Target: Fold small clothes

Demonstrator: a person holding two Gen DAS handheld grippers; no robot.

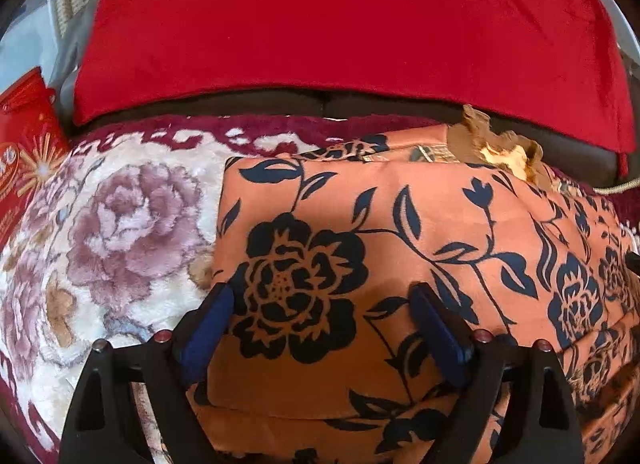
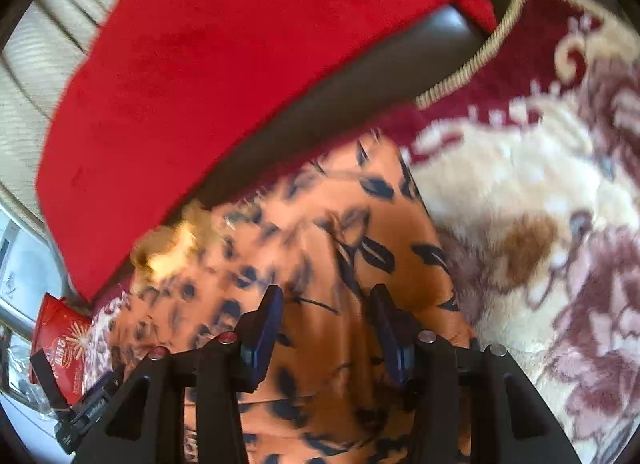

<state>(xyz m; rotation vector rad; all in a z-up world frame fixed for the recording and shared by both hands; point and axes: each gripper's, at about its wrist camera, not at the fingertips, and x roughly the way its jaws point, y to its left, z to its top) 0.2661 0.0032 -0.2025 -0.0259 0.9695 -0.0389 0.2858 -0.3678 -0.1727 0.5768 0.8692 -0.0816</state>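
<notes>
An orange garment with a dark blue flower print (image 1: 400,223) lies folded on a plush floral blanket (image 1: 120,232). My left gripper (image 1: 320,304) hovers over the garment's left part, its blue-padded fingers (image 1: 208,324) wide apart and holding nothing. In the right wrist view the same garment (image 2: 340,232) lies below my right gripper (image 2: 326,304), which is open with its fingers (image 2: 266,324) apart above the cloth. The left gripper also shows at the lower left of the right wrist view (image 2: 80,404).
A big red cushion (image 1: 340,23) leans on the dark sofa back (image 1: 320,101) behind the garment. A red printed bag (image 1: 24,151) stands at the left. A crumpled tan piece (image 1: 496,143) lies at the garment's far edge. The blanket's corded edge (image 2: 472,63) runs at right.
</notes>
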